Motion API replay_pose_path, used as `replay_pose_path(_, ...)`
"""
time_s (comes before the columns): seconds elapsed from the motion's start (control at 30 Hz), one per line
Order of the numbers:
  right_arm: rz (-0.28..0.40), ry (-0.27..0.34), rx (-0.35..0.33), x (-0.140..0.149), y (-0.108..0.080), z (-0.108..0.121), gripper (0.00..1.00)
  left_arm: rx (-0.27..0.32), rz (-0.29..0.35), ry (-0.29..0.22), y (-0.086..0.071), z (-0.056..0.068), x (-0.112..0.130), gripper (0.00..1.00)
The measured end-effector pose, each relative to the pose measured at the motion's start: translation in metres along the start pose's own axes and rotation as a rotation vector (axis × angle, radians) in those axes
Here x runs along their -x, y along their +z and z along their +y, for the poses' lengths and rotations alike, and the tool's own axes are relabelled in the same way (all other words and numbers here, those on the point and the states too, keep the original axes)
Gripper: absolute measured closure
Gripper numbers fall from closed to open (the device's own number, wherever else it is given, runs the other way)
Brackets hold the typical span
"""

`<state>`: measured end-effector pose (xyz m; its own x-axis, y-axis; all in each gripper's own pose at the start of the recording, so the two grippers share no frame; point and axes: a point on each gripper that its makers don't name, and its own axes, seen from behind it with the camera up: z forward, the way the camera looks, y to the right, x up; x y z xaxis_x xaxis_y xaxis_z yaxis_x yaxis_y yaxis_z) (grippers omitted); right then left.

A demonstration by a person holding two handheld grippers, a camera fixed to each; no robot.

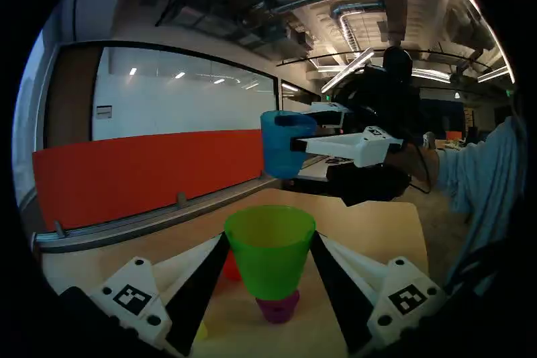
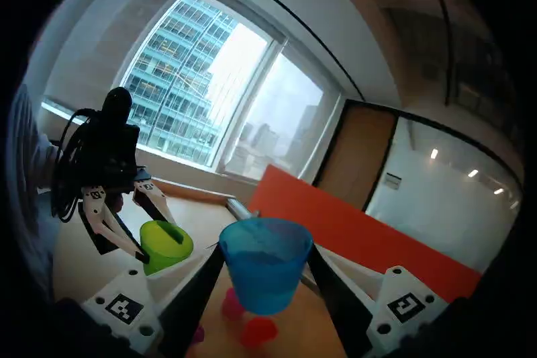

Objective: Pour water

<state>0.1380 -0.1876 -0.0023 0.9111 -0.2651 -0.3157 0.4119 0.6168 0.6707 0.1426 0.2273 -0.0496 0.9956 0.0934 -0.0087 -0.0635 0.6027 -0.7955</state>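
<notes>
My left gripper [image 1: 270, 240] is shut on a green cup [image 1: 270, 257], held upright above the wooden table [image 1: 376, 224]. Beyond it and higher up, my right gripper [image 1: 287, 133] holds a blue cup [image 1: 282, 153] by its rim, roughly upright and apart from the green one. In the right gripper view the blue cup [image 2: 265, 267] sits between my right gripper's [image 2: 265, 254] fingers. Farther off to the left, my left gripper [image 2: 163, 245] carries the green cup [image 2: 164, 247]. I cannot tell whether either cup holds water.
Small cups stand upside down on the table below: a purple one [image 1: 278, 305] and a red one [image 1: 231, 267], with a pink one [image 2: 233, 304] and a red one [image 2: 258, 331] in the right gripper view. An orange panel [image 1: 148, 170] borders the table. A sleeve [image 1: 490, 170] is at right.
</notes>
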Motion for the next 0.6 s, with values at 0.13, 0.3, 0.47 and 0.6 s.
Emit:
replay_pose_path(0.13,0.006,-0.035,0.005,-0.006,0.001,0.003,0.09,0.003,0.001,0.000,0.000,0.002,0.001,0.13)
replay_pose_path(0.3,0.012,-0.075,0.012,-0.014,0.004,0.005,0.09,0.006,0.001,0.001,0.000,0.003,0.002,0.13)
replay_pose_path(0.47,0.016,-0.119,0.011,-0.020,0.006,0.006,0.10,0.005,0.002,0.005,0.000,0.004,0.002,0.13)
replay_pose_path(0.6,0.022,-0.161,0.012,-0.027,0.010,0.007,0.09,0.004,0.005,0.004,0.001,0.004,0.002,0.13)
